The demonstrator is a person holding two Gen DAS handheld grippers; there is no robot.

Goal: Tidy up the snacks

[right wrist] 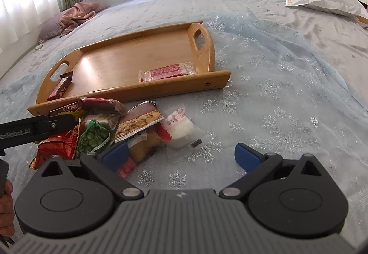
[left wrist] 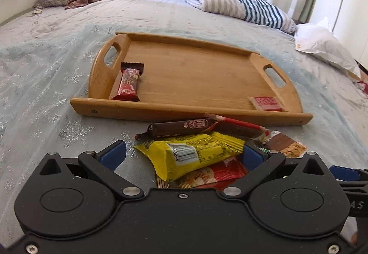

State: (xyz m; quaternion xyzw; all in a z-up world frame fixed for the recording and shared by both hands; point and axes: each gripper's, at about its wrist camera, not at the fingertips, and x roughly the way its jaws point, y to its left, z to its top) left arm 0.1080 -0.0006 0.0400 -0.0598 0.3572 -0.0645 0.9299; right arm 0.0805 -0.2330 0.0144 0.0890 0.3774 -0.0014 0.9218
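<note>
Holding our left gripper [left wrist: 184, 154] low over the snack pile, we have its blue pads spread wide to either side of a yellow packet [left wrist: 191, 156] with a barcode, neither pad visibly pressing it. Our right gripper [right wrist: 181, 154] is just as wide; its left pad [right wrist: 116, 154] sits against an orange-filled clear packet [right wrist: 143, 145], and nothing is gripped. On the left gripper's arm in the right view we read "enRobot.AI". Beyond the yellow packet lie a red wrapper [left wrist: 214, 173], a long brown bar [left wrist: 181, 127], a peanut packet [right wrist: 138, 121], a green pea packet [right wrist: 93, 136] and a white sweet in clear wrap [right wrist: 181, 131]. Farther on, the wooden tray [left wrist: 195, 113] on the bedspread [right wrist: 276, 93] holds a red chocolate bar [left wrist: 127, 83] by its left handle and a flat red-printed packet [right wrist: 165, 71] at its right end; that print is too small to read. A striped pillow [left wrist: 241, 4] lies at the far end
</note>
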